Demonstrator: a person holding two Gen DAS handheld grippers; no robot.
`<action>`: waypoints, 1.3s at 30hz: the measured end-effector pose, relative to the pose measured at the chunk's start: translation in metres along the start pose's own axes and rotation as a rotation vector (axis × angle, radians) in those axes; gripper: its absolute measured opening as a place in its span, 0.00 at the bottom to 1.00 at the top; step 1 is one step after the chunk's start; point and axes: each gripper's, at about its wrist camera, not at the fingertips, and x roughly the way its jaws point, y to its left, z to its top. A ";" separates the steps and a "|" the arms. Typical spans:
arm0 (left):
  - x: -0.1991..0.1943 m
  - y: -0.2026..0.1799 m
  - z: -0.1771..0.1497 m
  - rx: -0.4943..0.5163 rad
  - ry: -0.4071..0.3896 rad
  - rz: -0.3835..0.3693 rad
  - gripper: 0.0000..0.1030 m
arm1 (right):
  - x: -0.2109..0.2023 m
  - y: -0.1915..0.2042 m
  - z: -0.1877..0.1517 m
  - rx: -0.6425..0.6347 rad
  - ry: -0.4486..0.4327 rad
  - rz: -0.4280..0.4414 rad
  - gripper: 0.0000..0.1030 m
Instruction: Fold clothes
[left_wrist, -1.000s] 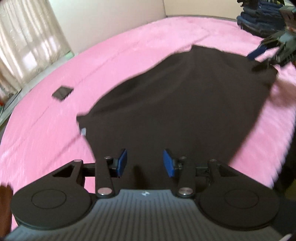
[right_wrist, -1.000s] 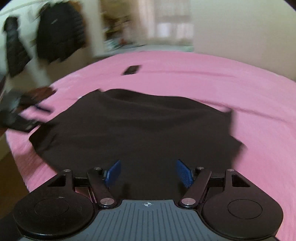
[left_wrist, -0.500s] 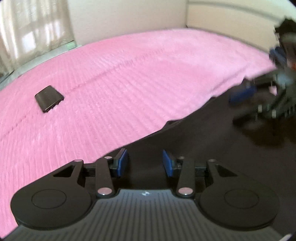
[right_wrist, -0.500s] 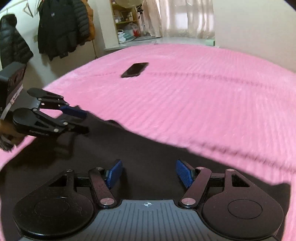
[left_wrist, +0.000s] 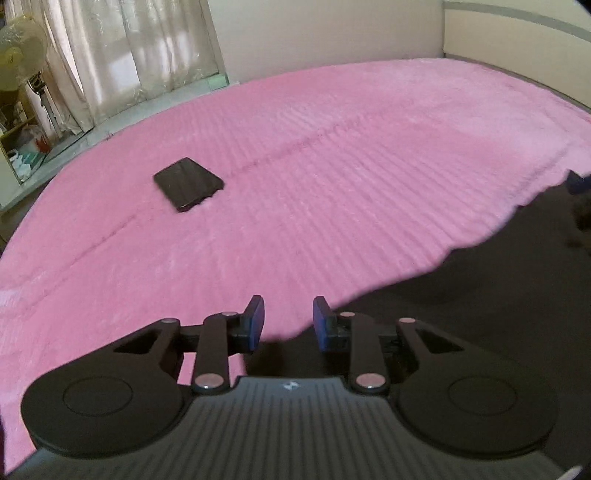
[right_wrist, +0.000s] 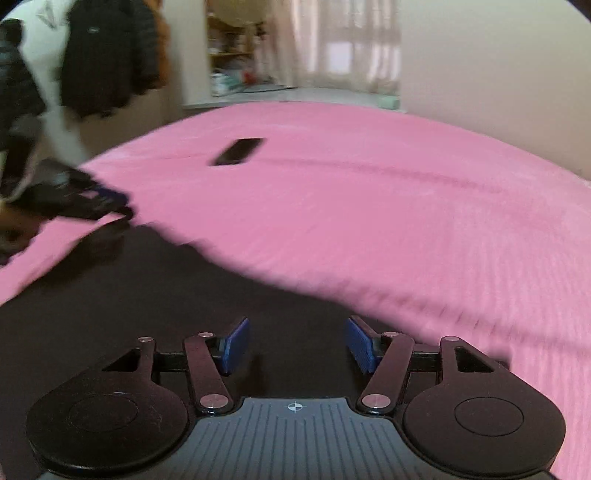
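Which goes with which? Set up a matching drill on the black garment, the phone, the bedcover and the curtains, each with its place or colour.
1 black garment
2 phone
3 bedcover
4 curtains

a lies alone, farther up the bed
b hang at the window
c spread out nearest the camera
d pink, ribbed

Pairs: 1-c, 2-a, 3-d, 4-b.

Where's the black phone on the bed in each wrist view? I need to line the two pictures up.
Left wrist: the phone lies on the pink blanket, upper left of centre, well beyond the fingers.
Right wrist: the phone lies near the blanket's far edge, just left of centre.
Shared landmark: the curtained window behind the bed.
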 end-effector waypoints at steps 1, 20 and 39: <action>-0.018 -0.002 -0.010 0.011 -0.008 -0.010 0.25 | -0.014 0.008 -0.014 0.015 0.005 0.020 0.59; -0.220 -0.030 -0.197 0.100 0.065 0.072 0.35 | -0.095 0.220 -0.113 -0.356 0.037 0.122 0.75; -0.198 -0.054 -0.216 0.578 -0.033 0.029 0.62 | 0.045 0.328 -0.089 -0.787 -0.033 0.183 0.07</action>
